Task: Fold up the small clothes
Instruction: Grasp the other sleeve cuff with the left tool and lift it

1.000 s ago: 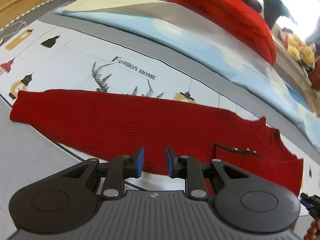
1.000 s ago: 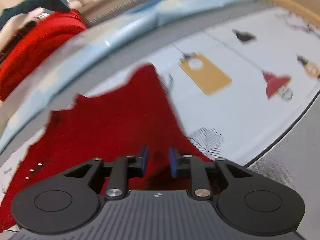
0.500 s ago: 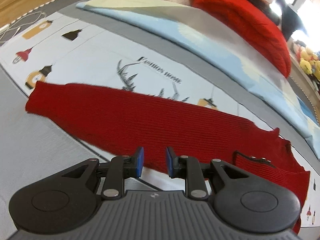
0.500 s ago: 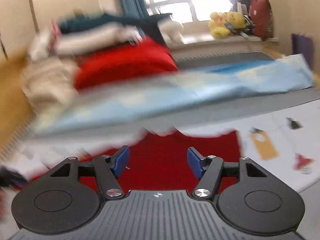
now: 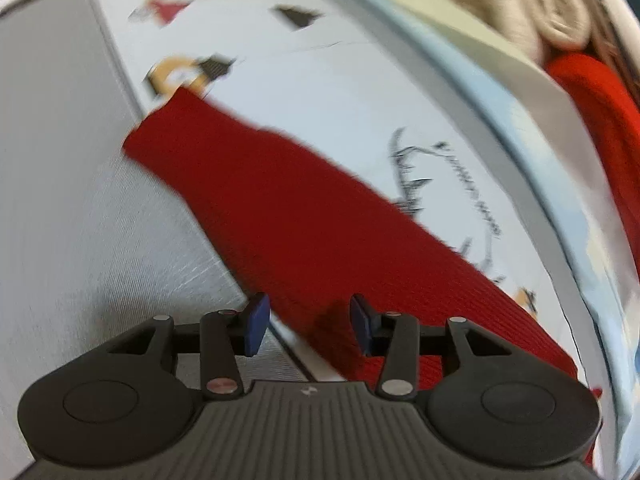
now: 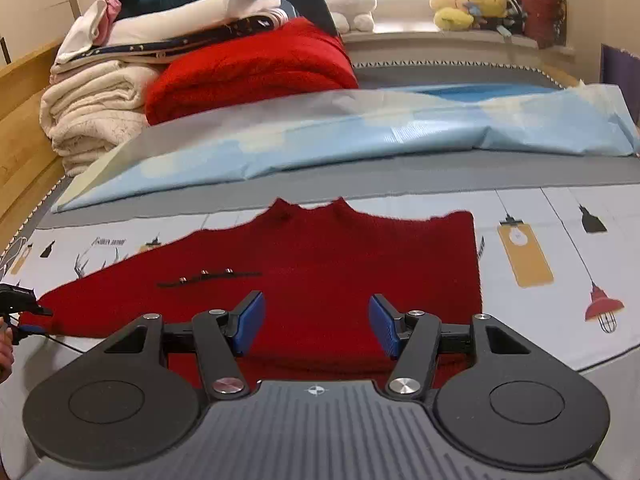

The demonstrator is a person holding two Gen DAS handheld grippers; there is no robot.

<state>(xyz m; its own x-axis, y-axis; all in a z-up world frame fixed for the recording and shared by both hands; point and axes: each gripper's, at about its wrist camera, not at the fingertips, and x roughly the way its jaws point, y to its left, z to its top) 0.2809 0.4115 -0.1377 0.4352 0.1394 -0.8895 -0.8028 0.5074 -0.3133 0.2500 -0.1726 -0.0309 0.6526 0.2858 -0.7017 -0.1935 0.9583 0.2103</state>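
**Left wrist view.** The left gripper (image 5: 306, 326) is held low over the stretched-out sleeve (image 5: 256, 204) of the red sweater (image 5: 420, 296), which lies flat across the printed sheet (image 5: 340, 92) and the grey border of the bed. The jaws are spread, with the sleeve's near edge lying between the pads; no pinch is seen, as the pads are not pressed on the knit. This sleeve is not yet folded in. Compared with the earlier frames, the jaws, then nearly pressed together, have just been opening, and the sleeve is viewed from closer and at a steeper slant. The picture is blurred.

**Right wrist view.** The right gripper (image 6: 316, 326) is held above the sweater's body (image 6: 340, 264) with jaws spread and nothing between them. The right side is seen ending in a straight edge (image 6: 474, 256), so the right sleeve is judged already folded in. The left sleeve and the body folds are judged to remain. One second earlier these jaws were nearly together close over the cloth; they have opened since and have just eased slightly narrower.
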